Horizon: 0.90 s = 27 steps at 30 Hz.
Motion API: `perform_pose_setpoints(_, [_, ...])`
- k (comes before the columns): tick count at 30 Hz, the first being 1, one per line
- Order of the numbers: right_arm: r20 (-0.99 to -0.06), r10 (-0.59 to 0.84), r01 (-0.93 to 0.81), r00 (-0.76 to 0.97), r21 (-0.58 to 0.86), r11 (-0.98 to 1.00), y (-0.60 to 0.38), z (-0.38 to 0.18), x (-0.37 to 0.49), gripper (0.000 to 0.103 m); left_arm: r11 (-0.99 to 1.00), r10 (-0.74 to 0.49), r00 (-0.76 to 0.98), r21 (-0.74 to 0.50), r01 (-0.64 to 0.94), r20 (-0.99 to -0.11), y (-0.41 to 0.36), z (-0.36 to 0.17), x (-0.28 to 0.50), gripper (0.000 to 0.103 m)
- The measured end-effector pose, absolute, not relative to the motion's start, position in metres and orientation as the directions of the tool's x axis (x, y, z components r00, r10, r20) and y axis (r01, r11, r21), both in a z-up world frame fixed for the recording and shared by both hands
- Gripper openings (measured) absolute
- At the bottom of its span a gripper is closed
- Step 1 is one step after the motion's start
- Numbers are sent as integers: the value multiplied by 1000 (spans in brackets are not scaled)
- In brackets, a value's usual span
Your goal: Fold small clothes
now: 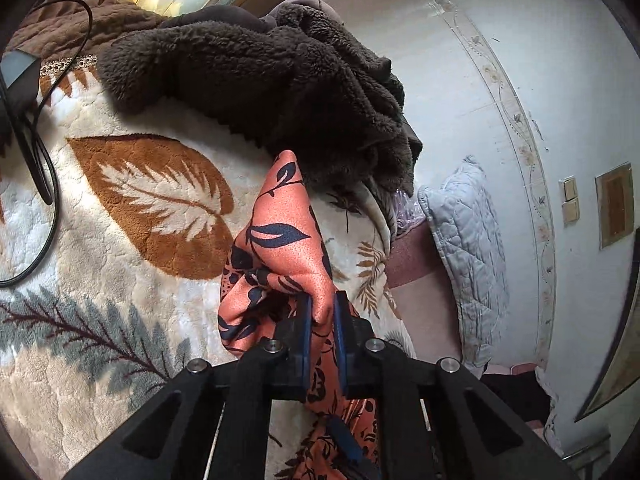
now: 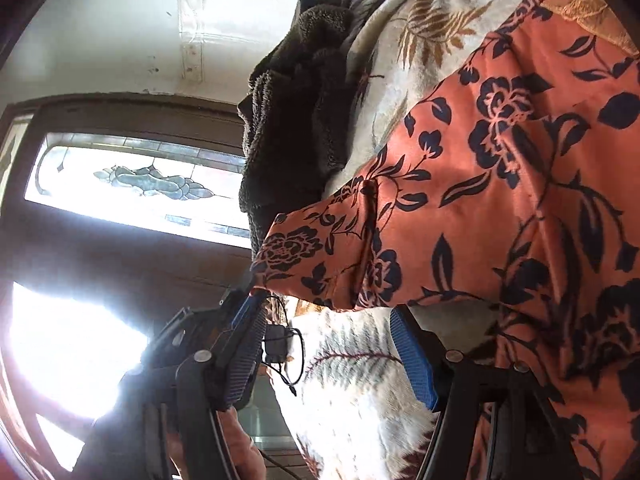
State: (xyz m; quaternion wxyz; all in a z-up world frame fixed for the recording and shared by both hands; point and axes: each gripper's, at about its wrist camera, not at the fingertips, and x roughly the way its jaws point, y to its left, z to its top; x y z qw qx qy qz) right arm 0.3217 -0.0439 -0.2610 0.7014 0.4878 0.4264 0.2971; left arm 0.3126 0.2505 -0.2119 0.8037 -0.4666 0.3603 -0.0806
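An orange garment with a dark blue flower print (image 1: 276, 220) rises in a bunched fold from my left gripper (image 1: 323, 300), which is shut on it; more of the cloth hangs down between the arms. In the right wrist view the same garment (image 2: 480, 200) spreads wide across the right side, and its hemmed corner reaches down to my right gripper (image 2: 326, 312). That gripper's blue pads (image 2: 414, 360) stand well apart. The hem sits just past the tips, and nothing is pressed between them.
A cream plush blanket with brown and grey leaves (image 1: 120, 240) covers the bed. A dark brown fleece heap (image 1: 260, 72) lies behind the garment. A black cable (image 1: 48, 184) loops at the left, and a quilted pillow (image 1: 464, 240) leans by the white wall. A stained-glass window (image 2: 132, 176) glows.
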Motion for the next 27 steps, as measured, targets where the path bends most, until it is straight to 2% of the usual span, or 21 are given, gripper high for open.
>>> perform_pose_setpoints(7, [-245,858,111,451,970,218,-3,-283,356,68,544,-476,723,-814,-204,-500,266,-214,308,10])
perform_pose_setpoints(11, [-248,863,179,440,966,186,18,-293,372,67,557,-476,719,-806,-198,-506,270,-215,306,10])
perform_pose_setpoints(13, [-246,858,164,451,968,191,25,-290,376,50,565,-478,712,-801,-199,-514,271,-217,307,10])
perform_pose_setpoints(14, [-267,848,147,458,964,224,27,-286,378,19,573,-474,708,-794,-203,-523,270,-217,307,10])
perform_pose_setpoints(15, [-298,828,135,474,954,267,27,-282,377,10,581,-471,704,-787,-207,-532,270,-218,308,10])
perform_pose_setpoints(19, [-344,743,49,575,920,388,10,-253,370,7,613,-502,649,-764,-199,-572,258,-223,315,11])
perform_pose_setpoints(24, [-388,595,-13,704,830,557,-42,-204,350,7,752,-479,519,-636,-174,-708,211,-232,325,32])
perform_pose_setpoints(26, [-398,529,-16,749,788,616,-72,-188,340,7,791,-468,491,-596,-139,-735,193,-233,326,47])
perform_pose_setpoints(27, [-406,494,-13,769,763,647,-90,-181,334,7,801,-475,479,-588,-112,-738,183,-232,326,49])
